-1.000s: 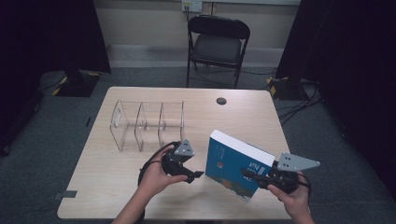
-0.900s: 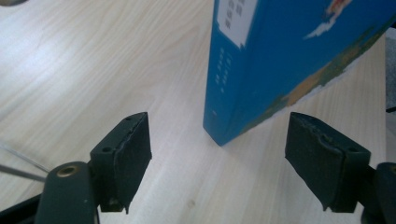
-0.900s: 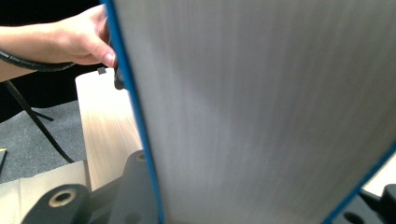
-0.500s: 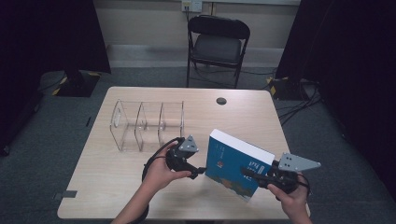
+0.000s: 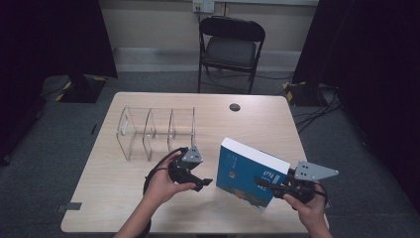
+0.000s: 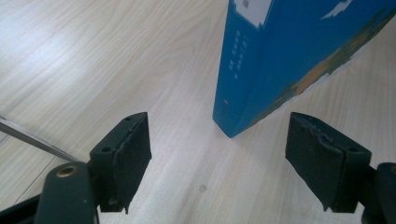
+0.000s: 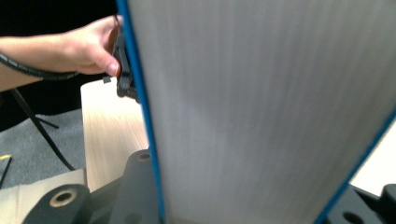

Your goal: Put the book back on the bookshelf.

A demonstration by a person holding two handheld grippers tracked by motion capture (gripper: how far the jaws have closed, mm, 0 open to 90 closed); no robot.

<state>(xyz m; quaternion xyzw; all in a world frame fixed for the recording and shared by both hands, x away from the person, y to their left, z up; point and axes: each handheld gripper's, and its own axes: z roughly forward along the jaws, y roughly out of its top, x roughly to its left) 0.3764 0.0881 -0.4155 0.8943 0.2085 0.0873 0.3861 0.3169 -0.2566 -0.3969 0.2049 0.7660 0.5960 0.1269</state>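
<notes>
A blue book (image 5: 250, 173) is standing tilted on the near right part of the wooden table (image 5: 124, 198). The right gripper (image 5: 277, 186) is clamping its page edge. The left gripper (image 5: 200, 179), jaws spread wide, is pointing at the book's spine from just left, apart from it.

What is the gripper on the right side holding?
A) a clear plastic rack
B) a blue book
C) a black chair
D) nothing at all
B: the right gripper has its jaws closed on the page edge of the blue book, propping it up on the table, while the left gripper sits open beside it.
</notes>
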